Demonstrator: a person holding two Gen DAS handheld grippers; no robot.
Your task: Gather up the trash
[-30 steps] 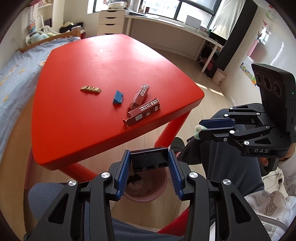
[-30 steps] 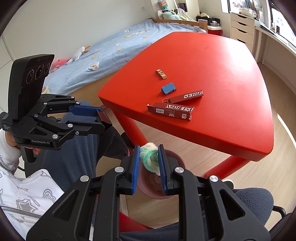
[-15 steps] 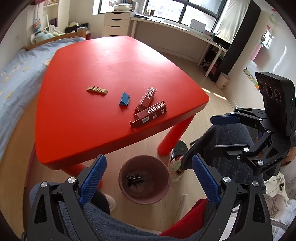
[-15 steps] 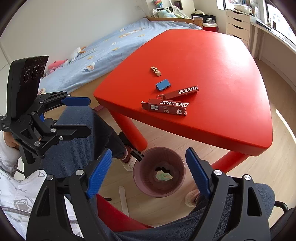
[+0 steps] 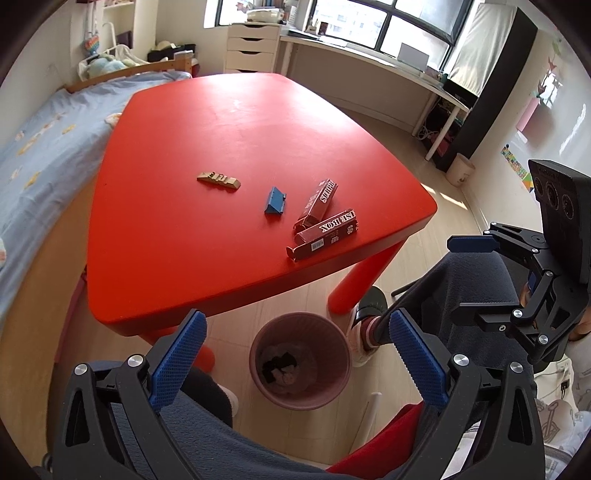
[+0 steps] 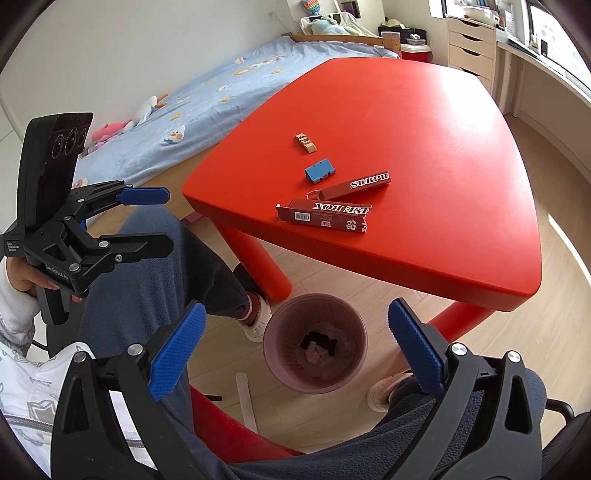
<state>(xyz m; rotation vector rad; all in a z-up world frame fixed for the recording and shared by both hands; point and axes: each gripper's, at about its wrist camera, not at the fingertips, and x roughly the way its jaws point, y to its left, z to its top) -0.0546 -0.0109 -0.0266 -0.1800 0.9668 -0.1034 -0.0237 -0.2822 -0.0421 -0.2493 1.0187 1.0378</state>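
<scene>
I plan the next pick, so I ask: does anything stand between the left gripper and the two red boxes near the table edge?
Nothing visible does. The left gripper is open above the bin, and the red boxes lie near the table edge, with only bare tabletop and air between. The blue piece lies beside them, apart.

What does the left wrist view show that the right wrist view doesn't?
Only the left wrist view shows the big window, the black cabinet and a small white bin by the wall. Only the right wrist view shows the soft toys on the bed. Both show the red table with two red boxes, a blue clip and a tan piece, the pink trash bin below, and both grippers open.
</scene>
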